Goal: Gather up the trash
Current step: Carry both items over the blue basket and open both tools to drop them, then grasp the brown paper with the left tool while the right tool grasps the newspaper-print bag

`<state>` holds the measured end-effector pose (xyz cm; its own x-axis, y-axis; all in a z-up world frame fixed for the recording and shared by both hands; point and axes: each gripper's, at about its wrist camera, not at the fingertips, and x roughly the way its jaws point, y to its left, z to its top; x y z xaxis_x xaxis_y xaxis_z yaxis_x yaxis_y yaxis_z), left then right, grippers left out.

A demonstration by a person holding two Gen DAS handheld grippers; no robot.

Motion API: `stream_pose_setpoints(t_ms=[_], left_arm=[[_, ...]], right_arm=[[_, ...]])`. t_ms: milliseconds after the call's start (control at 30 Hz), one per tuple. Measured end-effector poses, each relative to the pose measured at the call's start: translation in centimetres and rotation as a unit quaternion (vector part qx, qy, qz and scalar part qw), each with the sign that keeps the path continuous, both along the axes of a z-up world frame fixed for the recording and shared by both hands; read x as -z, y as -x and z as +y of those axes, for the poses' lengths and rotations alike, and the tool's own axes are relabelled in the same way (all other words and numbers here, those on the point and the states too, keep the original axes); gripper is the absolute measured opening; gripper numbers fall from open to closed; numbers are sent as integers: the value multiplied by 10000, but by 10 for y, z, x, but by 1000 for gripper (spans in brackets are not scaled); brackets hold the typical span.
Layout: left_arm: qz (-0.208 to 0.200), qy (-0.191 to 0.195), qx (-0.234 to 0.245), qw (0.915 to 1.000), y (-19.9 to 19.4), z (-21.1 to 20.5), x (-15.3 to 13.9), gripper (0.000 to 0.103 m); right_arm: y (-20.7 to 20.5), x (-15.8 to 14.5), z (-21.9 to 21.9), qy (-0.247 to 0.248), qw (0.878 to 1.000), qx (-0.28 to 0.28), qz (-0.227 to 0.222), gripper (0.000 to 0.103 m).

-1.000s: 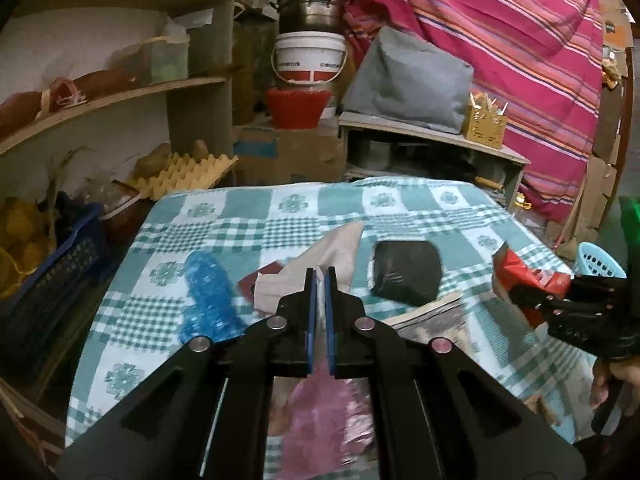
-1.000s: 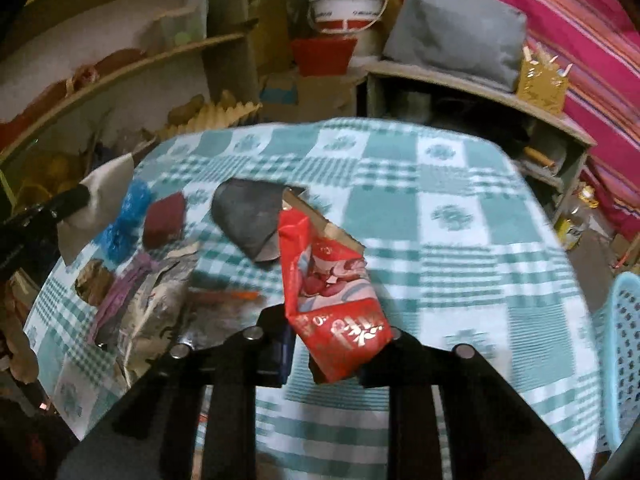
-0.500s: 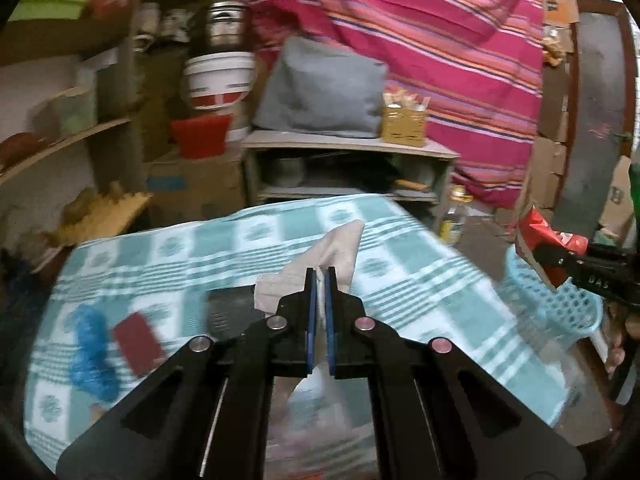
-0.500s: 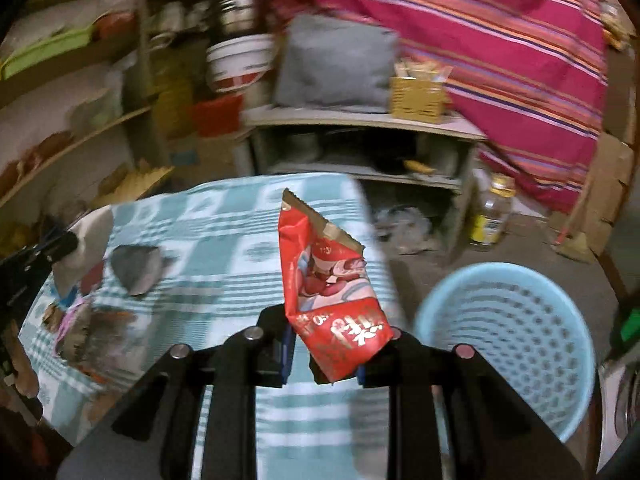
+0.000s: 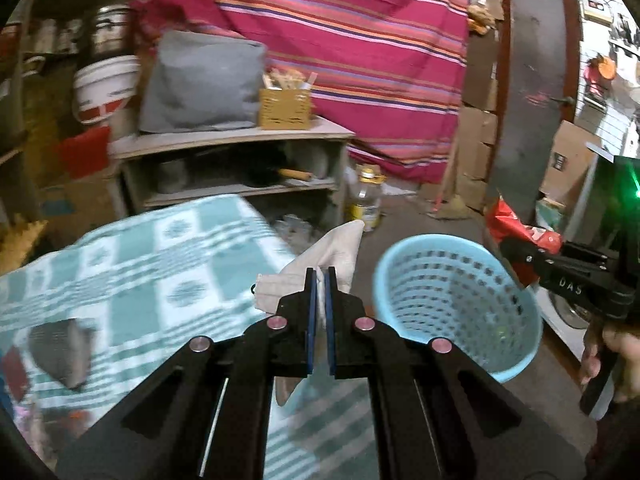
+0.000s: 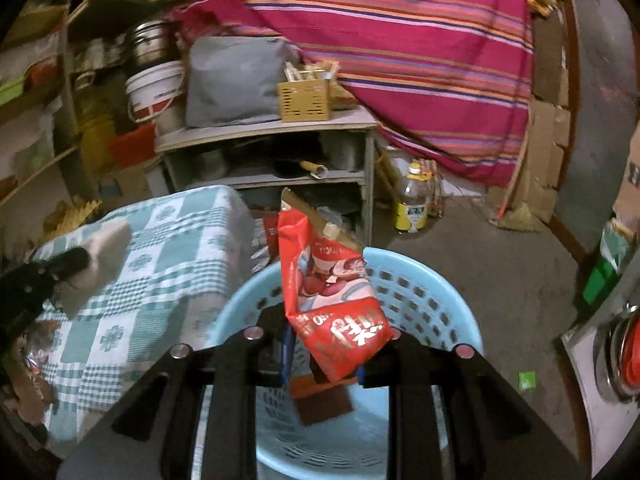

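Observation:
My left gripper (image 5: 320, 276) is shut on a beige paper wrapper (image 5: 324, 256) and holds it off the table's right edge, just left of the light blue basket (image 5: 456, 300). My right gripper (image 6: 324, 344) is shut on a red snack bag (image 6: 328, 296) and holds it over the basket (image 6: 424, 292). A brown-red wrapper (image 6: 320, 400) lies inside the basket. In the left wrist view the right gripper (image 5: 520, 252) with the red bag (image 5: 516, 228) is at the basket's far right rim. In the right wrist view the left gripper (image 6: 76, 260) holds the beige wrapper (image 6: 108, 240) over the table.
The table has a green checked cloth (image 5: 140, 272) with a dark grey pouch (image 5: 60, 344) and more wrappers (image 6: 32, 344) at its left. A grey shelf unit (image 5: 236, 164), a yellow bottle (image 5: 366, 204) and a striped red curtain (image 5: 360, 60) stand behind. A white appliance (image 6: 600, 380) is at the right.
Both grippers have swung right, away from the table, carrying their wrappers. The right gripper has come over the blue basket, and the left has reached the table edge beside it.

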<state>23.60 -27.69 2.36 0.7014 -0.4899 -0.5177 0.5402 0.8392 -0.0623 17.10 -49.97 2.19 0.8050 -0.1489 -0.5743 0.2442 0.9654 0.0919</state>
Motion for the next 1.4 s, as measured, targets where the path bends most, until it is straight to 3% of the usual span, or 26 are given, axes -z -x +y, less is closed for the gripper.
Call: stream_pose_setpoints(t_ms=[367, 467, 567, 600, 733, 800, 900, 1167, 1267, 1300, 1400], left_arm=[[274, 143, 735, 9968, -3, -100, 10, 3], [390, 113, 884, 9953, -6, -115, 12, 9], [430, 69, 873, 9952, -10, -122, 11, 25], [437, 94, 799, 9958, -12, -120, 9, 34], [275, 78, 556, 9980, -13, -107, 3, 54], [122, -11, 370, 9992, -11, -98, 0, 73], [-146, -83, 112, 9998, -6, -82, -6, 86], [-350, -187, -282, 9988, 1, -32, -21, 95], [-414, -229, -422, 9980, 3, -9, -26, 97], [-417, -233, -459, 9978, 4, -2, -27, 97], [-454, -251, -622, 9967, 7, 24, -29, 97]], right_arm=[[21, 12, -54, -487, 9975, 504, -94, 23], [21, 16, -60, -557, 9969, 553, -87, 23], [22, 18, -63, -587, 9966, 569, -71, 23], [23, 19, -62, -585, 9966, 569, -67, 23], [20, 19, -58, -553, 9970, 539, -42, 23], [19, 20, -55, -512, 9974, 515, -20, 23], [13, 21, -48, -479, 9978, 464, 27, 23], [-18, 29, -27, -347, 9983, 422, 224, 27], [-23, 31, -23, -355, 9974, 564, 281, 57], [-24, 31, -23, -350, 9972, 590, 298, 62], [-27, 32, -18, -213, 9965, 691, 419, 63]])
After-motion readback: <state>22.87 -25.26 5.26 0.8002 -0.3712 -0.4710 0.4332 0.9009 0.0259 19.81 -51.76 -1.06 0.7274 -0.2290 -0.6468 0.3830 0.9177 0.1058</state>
